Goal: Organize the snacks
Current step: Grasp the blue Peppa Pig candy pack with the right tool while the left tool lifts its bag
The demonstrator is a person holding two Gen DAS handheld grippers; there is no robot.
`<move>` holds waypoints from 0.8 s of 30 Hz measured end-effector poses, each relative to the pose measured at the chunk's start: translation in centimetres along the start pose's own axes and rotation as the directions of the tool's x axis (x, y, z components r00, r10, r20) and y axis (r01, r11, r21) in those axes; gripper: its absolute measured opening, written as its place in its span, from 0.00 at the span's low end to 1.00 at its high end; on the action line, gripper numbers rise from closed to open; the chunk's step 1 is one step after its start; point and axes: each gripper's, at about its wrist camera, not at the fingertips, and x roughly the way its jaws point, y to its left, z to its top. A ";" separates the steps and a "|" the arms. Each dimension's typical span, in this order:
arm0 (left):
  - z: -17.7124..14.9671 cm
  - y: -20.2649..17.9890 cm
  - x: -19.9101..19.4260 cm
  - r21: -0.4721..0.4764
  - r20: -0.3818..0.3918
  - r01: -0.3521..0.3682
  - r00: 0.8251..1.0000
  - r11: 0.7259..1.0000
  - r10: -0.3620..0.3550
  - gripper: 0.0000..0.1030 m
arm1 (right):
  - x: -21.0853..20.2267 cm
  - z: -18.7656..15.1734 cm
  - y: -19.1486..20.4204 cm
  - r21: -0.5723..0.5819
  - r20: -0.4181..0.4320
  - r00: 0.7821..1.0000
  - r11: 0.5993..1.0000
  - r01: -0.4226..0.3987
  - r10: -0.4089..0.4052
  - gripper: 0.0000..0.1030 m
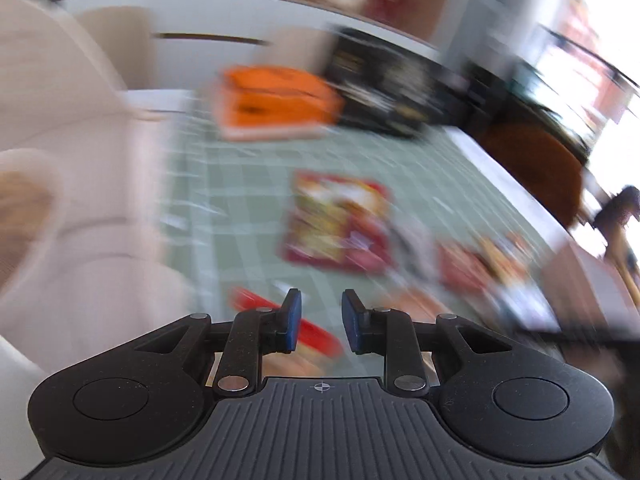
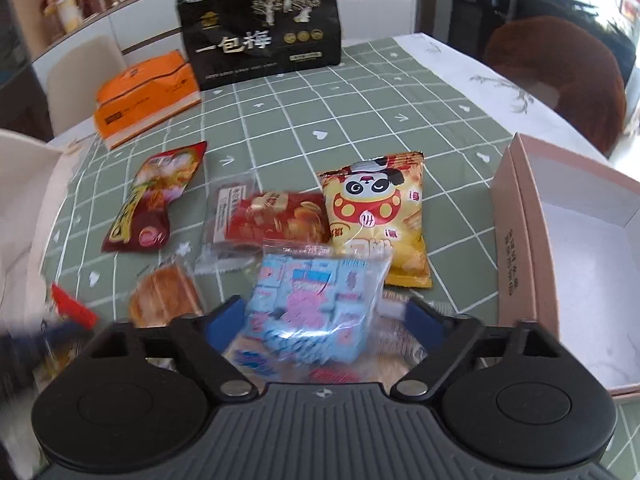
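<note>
Several snack packs lie on a green checked tablecloth [image 2: 360, 92]. In the right wrist view my right gripper [image 2: 326, 316] stands wide open around a clear bag of blue and pink sweets [image 2: 312, 300]; whether the pads touch it is unclear. Beyond it lie a yellow panda chip bag [image 2: 376, 216], a red snack pack [image 2: 276, 220], a red and yellow pouch [image 2: 152, 196] and a wrapped bun [image 2: 164, 296]. An open pink box [image 2: 516, 232] stands to the right. The left wrist view is motion-blurred; my left gripper [image 1: 320, 320] is slightly open and empty above the table.
A large black plum bag [image 2: 264, 28] stands upright at the back, with an orange box [image 2: 144, 96] to its left. A brown round cushion [image 2: 560, 76] sits at the right edge. A cream chair [image 1: 60, 120] is at the left. Shelves with jars line the back wall.
</note>
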 end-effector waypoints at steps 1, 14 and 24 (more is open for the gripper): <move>0.6 0.8 0.5 -0.032 -0.006 -0.023 1.000 0.999 0.023 0.26 | -0.5 -0.4 -0.1 -0.015 -0.003 1.000 1.000 -0.006 0.006 0.61; -3.7 -2.9 1.7 0.054 -0.158 0.099 0.983 0.994 -0.089 0.27 | -6.1 -10.3 -6.1 0.089 -0.076 0.997 0.996 -0.024 0.031 0.58; -5.9 -5.4 -2.7 0.056 -0.229 0.299 0.933 0.953 -0.279 0.27 | -6.5 -10.8 -5.9 0.052 -0.076 0.997 0.999 0.006 -0.002 0.77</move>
